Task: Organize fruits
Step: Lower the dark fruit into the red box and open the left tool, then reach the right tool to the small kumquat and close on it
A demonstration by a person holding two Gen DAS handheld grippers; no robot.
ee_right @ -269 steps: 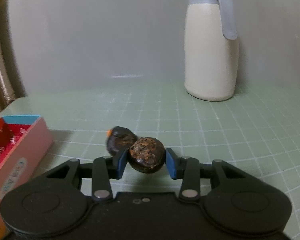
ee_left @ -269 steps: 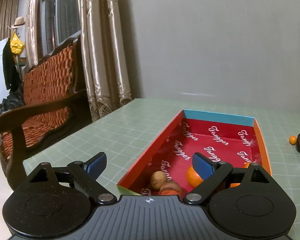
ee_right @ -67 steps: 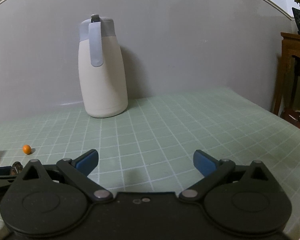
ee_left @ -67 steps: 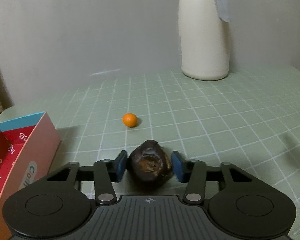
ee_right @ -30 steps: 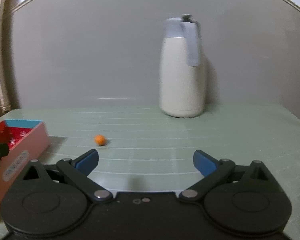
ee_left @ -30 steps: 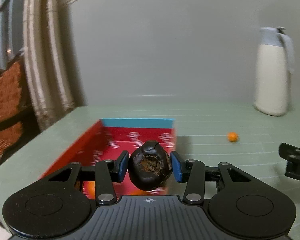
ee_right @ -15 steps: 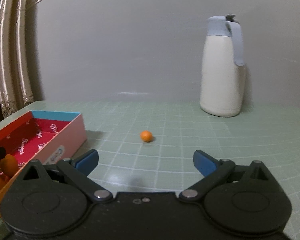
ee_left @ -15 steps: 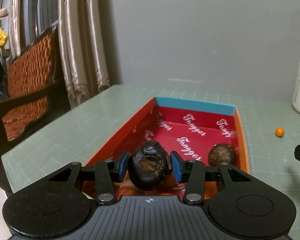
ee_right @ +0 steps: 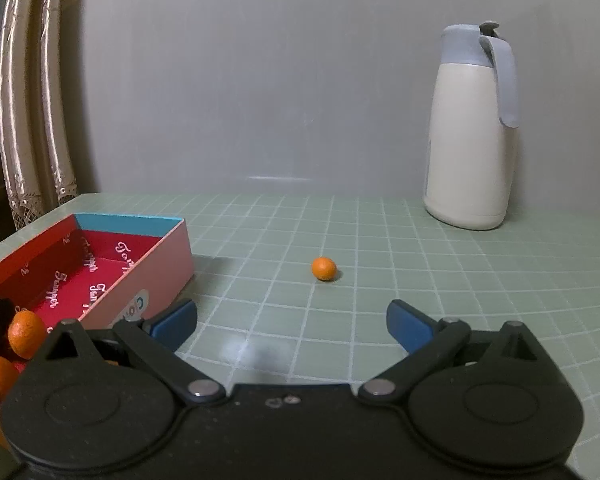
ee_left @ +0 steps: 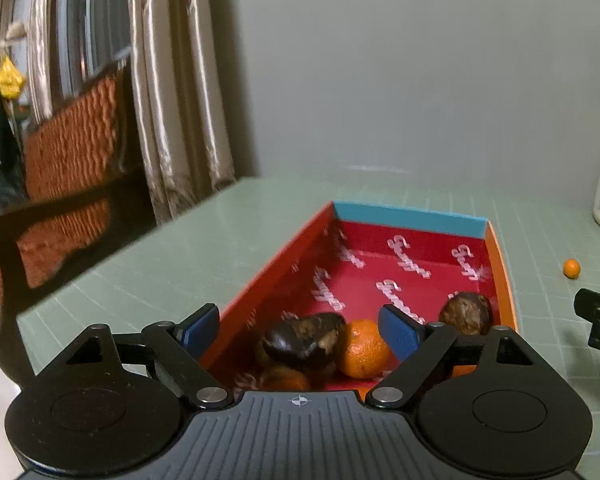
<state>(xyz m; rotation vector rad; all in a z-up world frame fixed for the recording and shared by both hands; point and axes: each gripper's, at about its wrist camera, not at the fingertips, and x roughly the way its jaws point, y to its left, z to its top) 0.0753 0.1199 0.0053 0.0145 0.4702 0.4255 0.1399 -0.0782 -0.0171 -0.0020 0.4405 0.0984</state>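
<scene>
Red box (ee_left: 500,256), oranges (ee_left: 362,348), dark fruits (ee_left: 300,342)

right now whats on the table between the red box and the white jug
In the right wrist view, one small orange fruit sits alone on the green grid mat between the red box and the white jug; the rest of that stretch is bare.
</scene>
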